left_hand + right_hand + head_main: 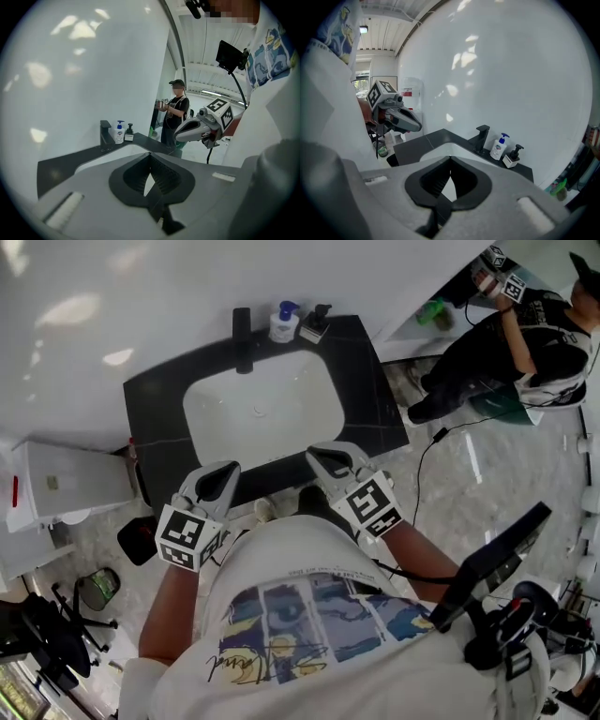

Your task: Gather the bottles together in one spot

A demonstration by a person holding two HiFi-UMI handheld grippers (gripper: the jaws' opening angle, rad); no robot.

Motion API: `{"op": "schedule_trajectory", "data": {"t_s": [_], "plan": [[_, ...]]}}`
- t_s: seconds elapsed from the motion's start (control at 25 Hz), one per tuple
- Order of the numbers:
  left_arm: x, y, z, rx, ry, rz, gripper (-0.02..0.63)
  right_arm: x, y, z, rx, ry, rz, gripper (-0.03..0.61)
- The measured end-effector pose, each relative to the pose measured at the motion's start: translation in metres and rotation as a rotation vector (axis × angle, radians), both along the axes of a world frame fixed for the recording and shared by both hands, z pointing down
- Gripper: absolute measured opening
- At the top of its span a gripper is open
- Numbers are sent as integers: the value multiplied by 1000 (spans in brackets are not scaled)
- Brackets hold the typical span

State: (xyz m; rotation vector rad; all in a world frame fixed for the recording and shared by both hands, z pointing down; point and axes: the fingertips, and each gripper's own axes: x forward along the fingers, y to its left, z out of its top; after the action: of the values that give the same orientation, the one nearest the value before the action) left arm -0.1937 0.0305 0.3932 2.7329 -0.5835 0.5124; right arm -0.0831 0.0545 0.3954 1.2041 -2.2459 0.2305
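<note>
Black countertop [375, 399] frames a white basin [281, 418] as a person in a white printed T-shirt [309, 615] faces it, a hand-held gripper in each hand. The left gripper [220, 474] and the right gripper [326, 457] hover side by side over the counter's near edge, close to the person's chest and apart from each other. Both point toward the wall. In the left gripper view the ribbed black jaws meet at their tips with nothing between them. The right gripper view shows the same: jaws brought together, empty.

The two bottles stand at the far edge of the counter, against the white wall and well apart from both grippers. A white pump bottle [284, 322] with a blue top sits just right of the black faucet [243, 334]. A squat dispenser [315, 324] with a black pump stands just beside it, farther right. Whether the two touch cannot be told.

At the upper right of the head view, beyond the counter's corner, a second person [525, 343] in dark clothes holds marker-cubed devices.
</note>
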Motion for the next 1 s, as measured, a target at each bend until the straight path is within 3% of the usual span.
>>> {"op": "schedule_trajectory", "data": {"t_s": [1.0], "plan": [[10, 14, 2, 4, -37, 69, 2, -11, 11, -8, 7, 19, -18, 0]]}}
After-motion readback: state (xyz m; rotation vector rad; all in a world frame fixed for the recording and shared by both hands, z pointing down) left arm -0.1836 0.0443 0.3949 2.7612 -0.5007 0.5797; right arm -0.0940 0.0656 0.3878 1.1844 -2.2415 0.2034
